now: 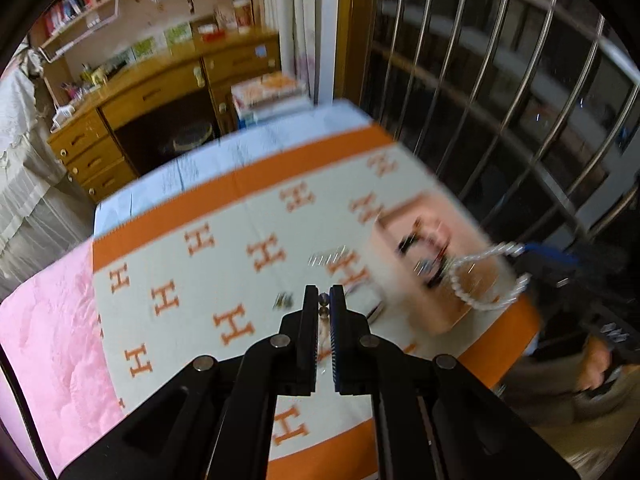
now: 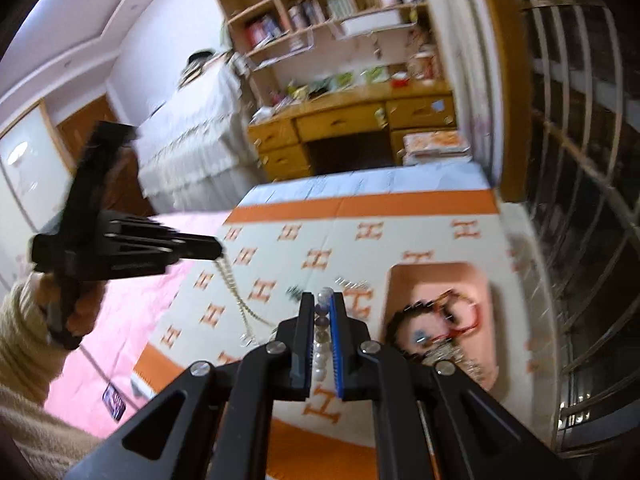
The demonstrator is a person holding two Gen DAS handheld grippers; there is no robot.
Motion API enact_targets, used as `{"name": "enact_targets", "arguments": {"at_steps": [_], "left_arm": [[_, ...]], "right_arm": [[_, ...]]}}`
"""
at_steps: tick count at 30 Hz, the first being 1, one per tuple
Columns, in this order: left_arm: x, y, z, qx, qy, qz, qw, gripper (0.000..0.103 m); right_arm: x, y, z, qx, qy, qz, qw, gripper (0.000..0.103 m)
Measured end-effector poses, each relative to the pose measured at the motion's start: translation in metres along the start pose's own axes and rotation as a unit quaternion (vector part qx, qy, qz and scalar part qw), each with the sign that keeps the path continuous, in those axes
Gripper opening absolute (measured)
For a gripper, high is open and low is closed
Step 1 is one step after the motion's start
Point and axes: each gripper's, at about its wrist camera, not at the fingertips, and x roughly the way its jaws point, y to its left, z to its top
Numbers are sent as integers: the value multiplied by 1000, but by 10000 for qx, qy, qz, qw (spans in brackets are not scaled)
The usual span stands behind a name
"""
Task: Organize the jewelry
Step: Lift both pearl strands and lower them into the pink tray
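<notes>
Peach tray point(image 2: 440, 280): 1 | hand-held grippers: 2 | left point(image 1: 324, 300) pinches chain point(image 2: 236, 292) | right point(image 2: 323, 304) pinches pearl strand point(image 2: 320, 354)

Motion blur smears the pink tray point(image 1: 436, 276) in the left wrist view, so the pieces inside it cannot be told apart. The small dark item point(image 1: 283, 300) on the patterned blanket point(image 1: 208, 280) is too tiny to identify. In the right wrist view, the tray's point(image 2: 472, 280) near corner hides behind the right tongs point(image 2: 323, 300), and the chain point(image 2: 236, 296) blurs.
</notes>
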Motion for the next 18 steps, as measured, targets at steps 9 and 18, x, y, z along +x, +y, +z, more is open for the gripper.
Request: {"name": "enact_targets", "arguments": {"at_steps": [9,18], "left_arm": [[-60,-24,52,-482,-1158,-578,9904,3],[-23,-62,73,-558,-900,-1154,9877,3]], "right_arm": [[16,-54,-15,632,212,-425,9969,7],[36,-85,-46,1062,636,-596,9905,7]]}}
